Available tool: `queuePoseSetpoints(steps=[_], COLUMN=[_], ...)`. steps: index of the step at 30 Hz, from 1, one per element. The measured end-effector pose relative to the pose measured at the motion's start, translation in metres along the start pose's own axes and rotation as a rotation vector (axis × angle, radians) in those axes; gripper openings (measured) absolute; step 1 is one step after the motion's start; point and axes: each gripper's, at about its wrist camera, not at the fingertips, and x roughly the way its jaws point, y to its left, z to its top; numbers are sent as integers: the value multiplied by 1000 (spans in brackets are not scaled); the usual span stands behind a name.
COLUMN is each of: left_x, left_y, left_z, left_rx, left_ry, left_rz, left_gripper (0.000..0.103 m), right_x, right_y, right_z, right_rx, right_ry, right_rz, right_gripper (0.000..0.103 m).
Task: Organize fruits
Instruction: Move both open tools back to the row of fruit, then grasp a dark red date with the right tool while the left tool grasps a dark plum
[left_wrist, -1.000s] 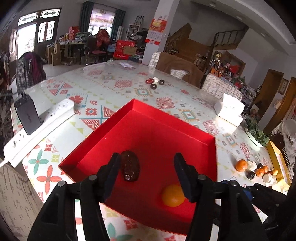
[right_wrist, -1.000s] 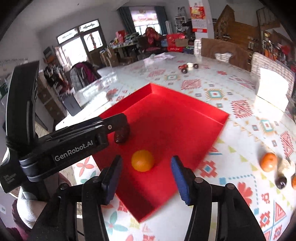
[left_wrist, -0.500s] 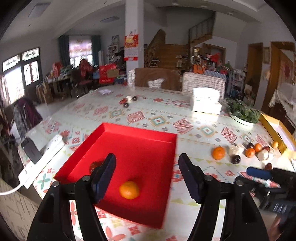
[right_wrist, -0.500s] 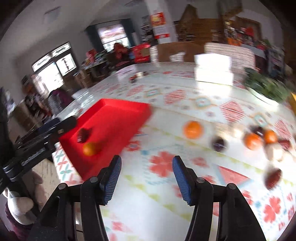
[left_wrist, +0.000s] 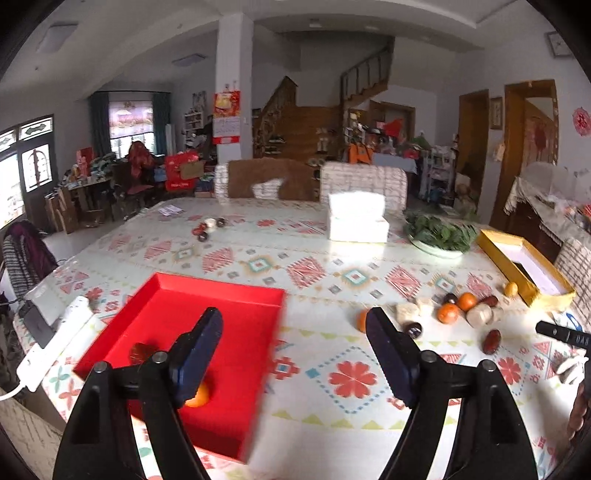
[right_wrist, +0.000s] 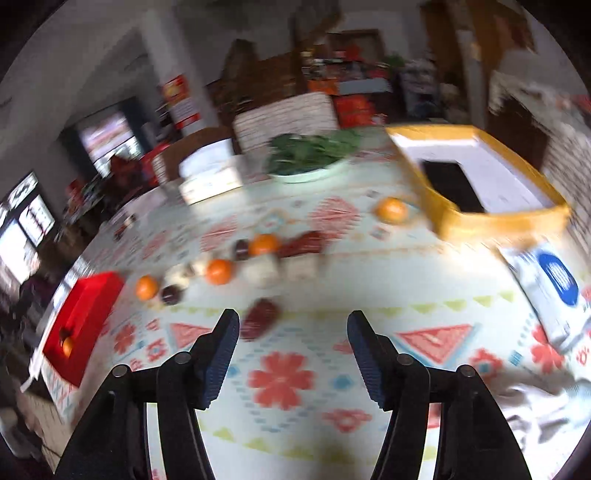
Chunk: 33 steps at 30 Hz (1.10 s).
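Both grippers have swung away from the red tray (left_wrist: 236, 310) since a second ago, when each was hanging right over it, and the right one has travelled much farther along the table (left_wrist: 332, 424). Jaws of the left gripper (left_wrist: 295, 354) are opening and standing wide apart with nothing between them; they are now straddling the tray's right edge and the patterned tablecloth beside it. Behind its left finger an orange (left_wrist: 197, 397) is lying in the tray's near part, with a dark reddish fruit (left_wrist: 139, 351) farther back in the same tray. Jaws of the right gripper (right_wrist: 293, 352) are also opening, empty, and hovering over bare cloth. Just beyond the right gripper's left finger a dark red date-like fruit (right_wrist: 260, 317) is lying on the table, blurred. Farther out, a loose row of fruits (right_wrist: 221, 271), oranges mixed with dark and pale pieces, is stretching across the cloth, well apart from the tray, which is sitting far off at the left edge of the right wrist view. One orange (right_wrist: 391, 210) is resting just beside a yellow box (right_wrist: 502, 221). Beyond these a plate of greens (right_wrist: 310, 162) and a white tissue box (left_wrist: 356, 218) are sitting toward the far side.
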Motion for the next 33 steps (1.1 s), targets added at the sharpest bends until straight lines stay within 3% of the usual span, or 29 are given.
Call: queuePoseSetpoints(steps=[3,9,19,20,22,23,26,33], left_x=[11,32,86,94,106,114,132,162], left_y=[-17,-42,-85,-92,-102,-107,-116,-129], left_z=[-5,-16,-25,-26,-27,-27,-27,-26], left_rx=[24,33,62,69,79,86,93,103], left_ry=[45,126,252,266,281,294,321,358], left_rz=[-67,-143,-243,-252,-263,-267,-275,-288], left_gripper=[79,79,79,79,79,79,79,67], right_x=[6,36,86,88,88,89,89,89], right_y=[-15,14,44,45,46,46,46,44], right_z=[0,-4,-1,-1,-2,-1,-1,0], right_rx=[49,6,-71,-77,-89,-96,-108,-96], right_ry=[23,103,165,159,148,149,139,141], right_rz=[31,82,19,15,9,2,-10,9], right_gripper=[66,66,66,64,49,37,36,35])
